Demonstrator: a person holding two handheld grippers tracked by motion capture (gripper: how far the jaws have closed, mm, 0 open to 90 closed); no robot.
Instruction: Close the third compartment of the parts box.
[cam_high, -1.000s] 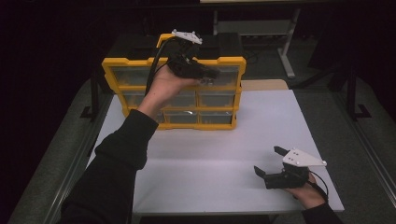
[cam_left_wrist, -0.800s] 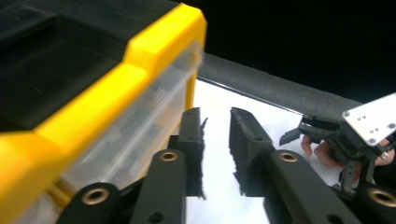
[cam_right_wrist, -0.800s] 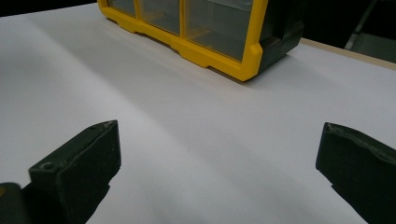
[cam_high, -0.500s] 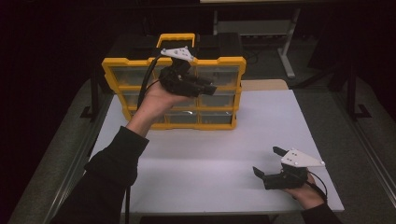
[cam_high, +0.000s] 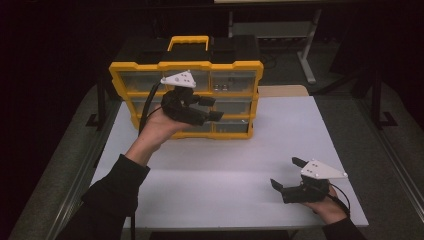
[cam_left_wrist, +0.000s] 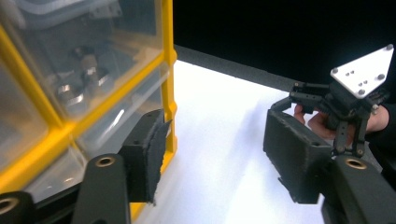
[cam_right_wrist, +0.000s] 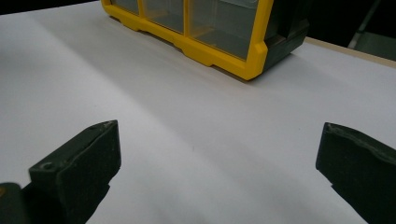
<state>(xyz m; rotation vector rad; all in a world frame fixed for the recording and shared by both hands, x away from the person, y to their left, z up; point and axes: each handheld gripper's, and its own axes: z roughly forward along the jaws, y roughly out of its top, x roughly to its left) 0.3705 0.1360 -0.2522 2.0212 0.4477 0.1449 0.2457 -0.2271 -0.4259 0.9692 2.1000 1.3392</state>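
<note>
Yellow drawer organiser (cam_high: 235, 67) with clear drawers (cam_high: 235, 81) and a top carry handle (cam_high: 188, 40), standing at the far edge of the white table (cam_high: 225, 165), left of centre. Left gripper (cam_high: 212, 108) held in front of the organiser's middle drawers, its jaws just having been opening, now parted with nothing between them; in the left gripper view one pad (cam_left_wrist: 149, 154) lies just beside the yellow frame. Right gripper (cam_high: 285, 173) rests near the table's near right corner, jaws wide apart and empty, well apart from the organiser
</note>
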